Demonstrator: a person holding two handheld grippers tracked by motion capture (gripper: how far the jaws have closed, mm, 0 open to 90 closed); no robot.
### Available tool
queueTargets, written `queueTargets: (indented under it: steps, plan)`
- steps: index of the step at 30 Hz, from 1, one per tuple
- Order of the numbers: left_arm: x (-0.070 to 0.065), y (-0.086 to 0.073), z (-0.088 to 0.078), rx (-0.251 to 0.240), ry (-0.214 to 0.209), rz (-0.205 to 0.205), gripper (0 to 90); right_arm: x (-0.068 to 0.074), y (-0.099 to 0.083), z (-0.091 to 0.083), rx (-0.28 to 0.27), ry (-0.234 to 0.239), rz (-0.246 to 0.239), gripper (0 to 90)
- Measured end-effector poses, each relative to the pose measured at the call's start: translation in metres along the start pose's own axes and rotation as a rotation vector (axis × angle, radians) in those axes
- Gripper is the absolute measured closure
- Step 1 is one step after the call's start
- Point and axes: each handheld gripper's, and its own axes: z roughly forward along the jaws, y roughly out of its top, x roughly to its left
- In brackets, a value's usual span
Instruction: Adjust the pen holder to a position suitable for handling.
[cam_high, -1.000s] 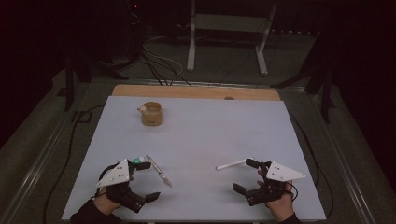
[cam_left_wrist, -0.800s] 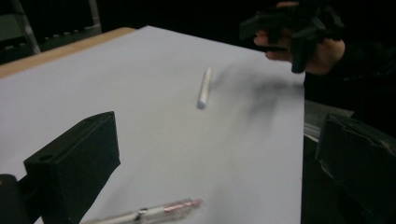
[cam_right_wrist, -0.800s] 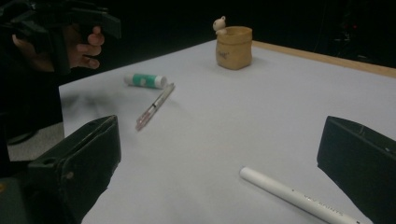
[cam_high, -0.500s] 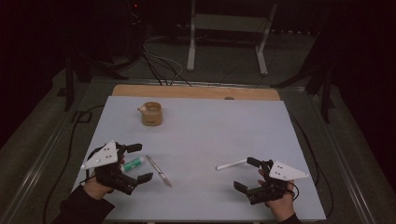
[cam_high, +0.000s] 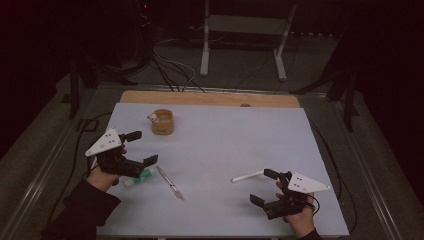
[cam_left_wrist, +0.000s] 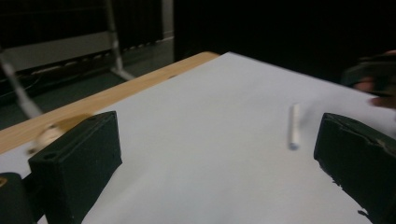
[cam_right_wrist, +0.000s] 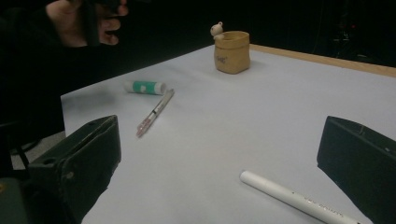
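Note:
My left gripper (cam_high: 142, 148) hangs open above the table's left side, over a green and white glue stick (cam_high: 137, 179), with nothing between its jaws. A clear pen (cam_high: 170, 183) lies just right of the stick. My right gripper (cam_high: 263, 186) is open near the front right, and a white pen (cam_high: 247, 176) lies just left of its far jaw. A small tan pouch (cam_high: 163, 121) stands at the back left. The right gripper view has the white pen (cam_right_wrist: 299, 198) between the jaws, with the glue stick (cam_right_wrist: 145, 87), clear pen (cam_right_wrist: 155, 112) and pouch (cam_right_wrist: 231, 51) beyond. The left gripper view faces the white pen (cam_left_wrist: 294, 126).
The white table sheet (cam_high: 225, 140) ends in a wooden strip (cam_high: 210, 98) at the back. Cables and a metal stand (cam_high: 240, 45) are on the dark floor behind. A hand and dark sleeve (cam_right_wrist: 88, 18) show at the top left of the right gripper view.
My left gripper has risen and moved back and left, away from the glue stick and clear pen. The right gripper has barely moved.

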Motion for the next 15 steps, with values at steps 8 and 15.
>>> queueTargets:
  steps: [8,15]
  plan:
    - [0.033,0.0,0.01,0.062,0.107,-0.06,7.8,0.001,0.0,0.0,-0.001,0.002,0.0,0.0]
    - [0.062,-0.007,0.019,0.064,0.179,-0.092,17.0,0.001,0.0,0.0,-0.002,0.008,0.004,0.0]
